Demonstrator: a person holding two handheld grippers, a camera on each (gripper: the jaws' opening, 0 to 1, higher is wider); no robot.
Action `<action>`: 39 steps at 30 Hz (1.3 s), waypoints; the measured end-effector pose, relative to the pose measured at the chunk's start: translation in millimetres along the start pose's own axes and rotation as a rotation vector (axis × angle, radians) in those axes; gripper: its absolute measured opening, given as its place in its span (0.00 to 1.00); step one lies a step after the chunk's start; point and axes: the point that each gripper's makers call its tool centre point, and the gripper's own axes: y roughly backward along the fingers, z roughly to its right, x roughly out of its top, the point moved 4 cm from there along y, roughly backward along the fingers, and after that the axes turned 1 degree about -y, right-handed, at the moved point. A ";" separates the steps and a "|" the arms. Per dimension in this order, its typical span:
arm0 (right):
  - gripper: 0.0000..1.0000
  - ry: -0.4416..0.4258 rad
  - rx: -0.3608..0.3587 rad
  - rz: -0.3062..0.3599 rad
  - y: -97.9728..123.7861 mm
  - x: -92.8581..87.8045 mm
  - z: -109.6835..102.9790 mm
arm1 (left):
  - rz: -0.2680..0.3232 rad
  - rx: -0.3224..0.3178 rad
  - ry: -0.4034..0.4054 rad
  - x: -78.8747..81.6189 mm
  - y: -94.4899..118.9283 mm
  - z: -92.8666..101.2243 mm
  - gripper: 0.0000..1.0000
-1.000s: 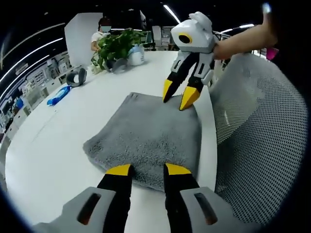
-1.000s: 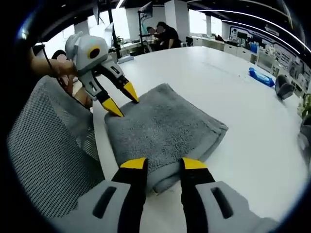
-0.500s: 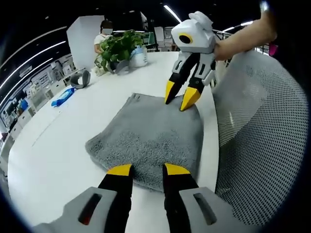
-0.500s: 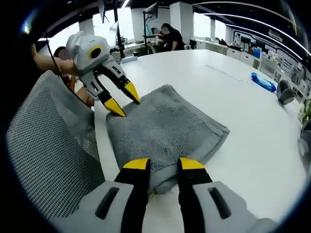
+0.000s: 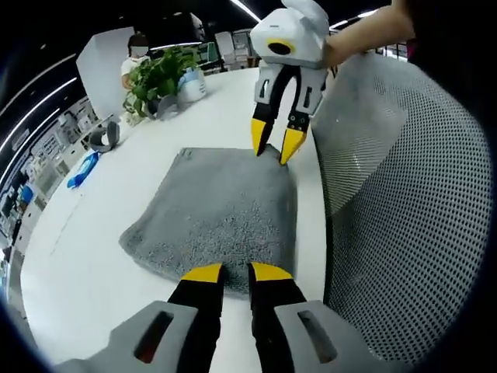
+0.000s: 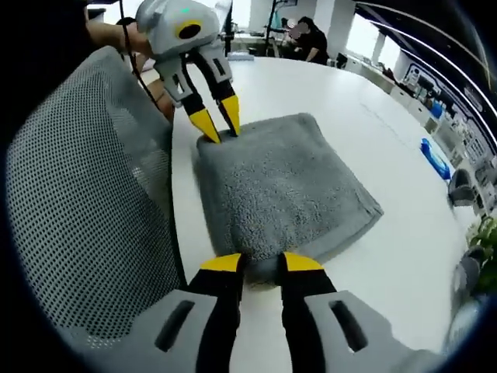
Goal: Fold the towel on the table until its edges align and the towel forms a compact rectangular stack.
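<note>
A grey towel (image 5: 213,206), folded into a thick rectangle, lies on the white table (image 5: 85,256) close to its edge. In the left gripper view my left gripper (image 5: 237,273) has its jaws drawn close on the towel's near edge. At the far corner stands my right gripper (image 5: 275,144), tips down on the towel. The right gripper view has the towel (image 6: 283,183) from the opposite end. There my right gripper (image 6: 262,263) pinches the thick folded edge, and my left gripper (image 6: 218,119) nips the far corner. A person's hand holds each tool.
A mesh chair back (image 5: 404,194) (image 6: 85,202) stands against the table edge beside the towel. A potted plant (image 5: 159,78), a grey roll (image 5: 102,137) and a blue item (image 5: 80,169) sit far across the table. People sit in the background.
Both pairs of jaws have narrowed onto the towel's opposite edges, the left one most. Both cameras have shifted and tilted. The towel lies as before.
</note>
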 end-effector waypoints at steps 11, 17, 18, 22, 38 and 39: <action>0.15 -0.116 0.008 0.010 -4.4 -1.2 3.0 | 0.003 0.012 0.032 -4.3 -8.5 -1.5 0.11; 0.15 -0.121 -0.017 -0.054 -7.6 1.9 4.9 | -0.038 0.020 0.005 -2.1 -15.5 -5.4 0.09; 0.15 -0.119 -0.025 -0.061 -8.2 2.5 6.1 | -0.044 0.023 -0.001 -2.1 -16.2 -7.4 0.09; 0.15 -0.138 -0.035 -0.076 -11.0 4.3 15.6 | -0.059 0.032 -0.012 -1.3 -19.5 -17.0 0.09; 0.15 -0.076 -0.084 -0.264 -32.9 20.1 81.1 | -0.190 -0.003 0.056 11.1 -48.2 -71.0 0.08; 0.15 -0.085 -0.085 -0.253 -33.3 20.0 84.9 | -0.188 -0.003 0.056 11.3 -49.2 -74.2 0.08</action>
